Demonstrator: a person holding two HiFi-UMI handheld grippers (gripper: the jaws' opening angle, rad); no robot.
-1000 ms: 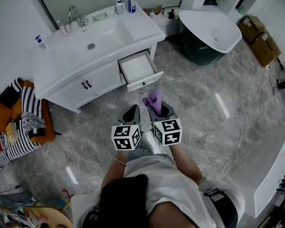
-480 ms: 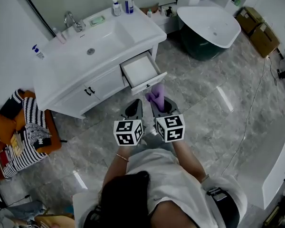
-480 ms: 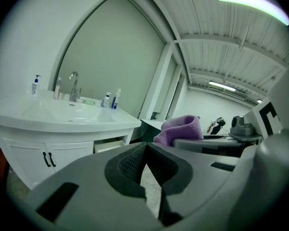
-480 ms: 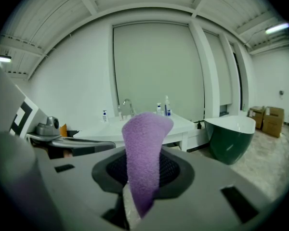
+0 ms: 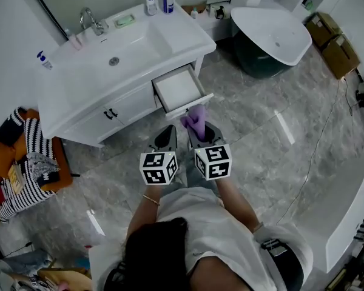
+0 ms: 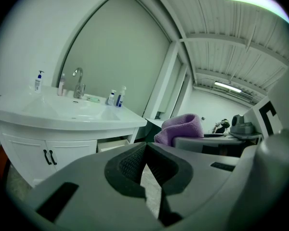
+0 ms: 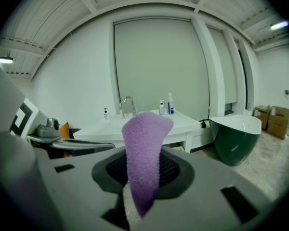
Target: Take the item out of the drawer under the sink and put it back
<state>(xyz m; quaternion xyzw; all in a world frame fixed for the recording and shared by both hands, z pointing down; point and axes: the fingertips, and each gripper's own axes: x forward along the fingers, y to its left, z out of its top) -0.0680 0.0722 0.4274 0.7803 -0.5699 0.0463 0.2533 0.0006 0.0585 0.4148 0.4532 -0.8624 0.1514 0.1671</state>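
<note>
Right claw part-closed, clamping purple towel; left claw closed, empty, just beside. Open drawer ahead of both.

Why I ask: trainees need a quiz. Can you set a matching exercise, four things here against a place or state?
Things:
1 purple towel
2 drawer
3 left tongs
4 bathtub

Places or states:
A pulled open under the sink
B dark green outside
C clamped in the right tongs
D shut, empty

Pairs: 1-C, 2-A, 3-D, 4-B
</note>
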